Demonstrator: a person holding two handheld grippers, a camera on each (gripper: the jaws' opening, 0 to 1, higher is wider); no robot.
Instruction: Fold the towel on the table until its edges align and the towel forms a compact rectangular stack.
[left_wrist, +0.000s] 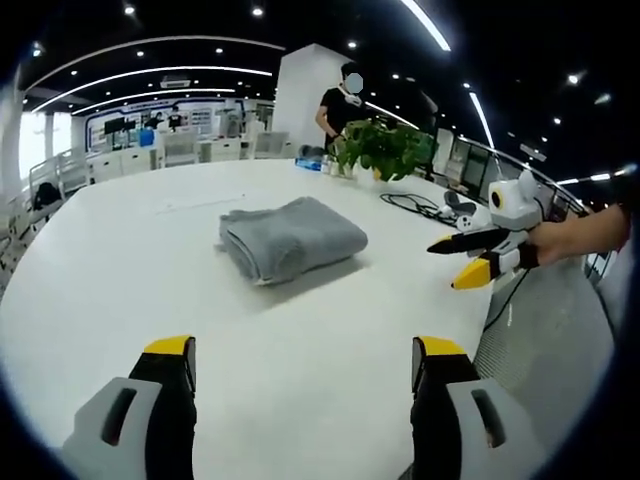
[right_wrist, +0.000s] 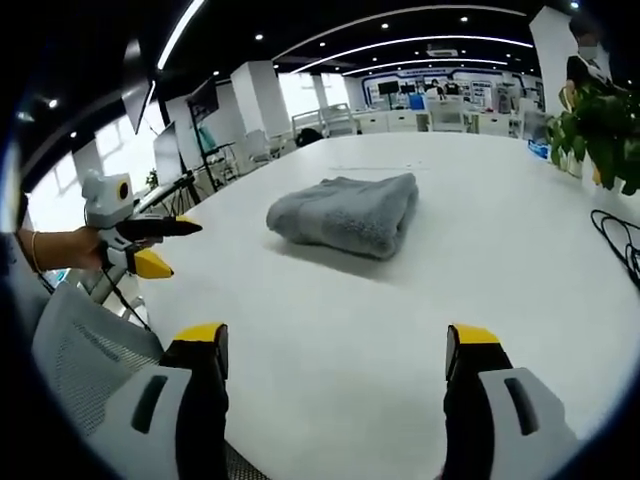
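We see the grey towel (left_wrist: 292, 238) lying folded on the white table (left_wrist: 120, 300), a compact bundle with its rounded fold facing us and its long axis running roughly from 10 to 4 o'clock in the left gripper view. From the left gripper (left_wrist: 300, 375) it sits at about 12 o'clock, apart from the jaws, which stand wide and hold nothing. In the right gripper view the towel (right_wrist: 346, 212) lies at about 12 o'clock from the right gripper (right_wrist: 335, 365), whose jaws are likewise spread and empty. Both tools hang well back from the cloth. We judge neither hand clearly nearer. The stack already looks rectangular with edges roughly matched, so any coming move, as we judge it, is only a straight reach forward to tidy a corner.

A potted plant (left_wrist: 385, 148) and a black cable (left_wrist: 415, 205) lie beyond the towel.
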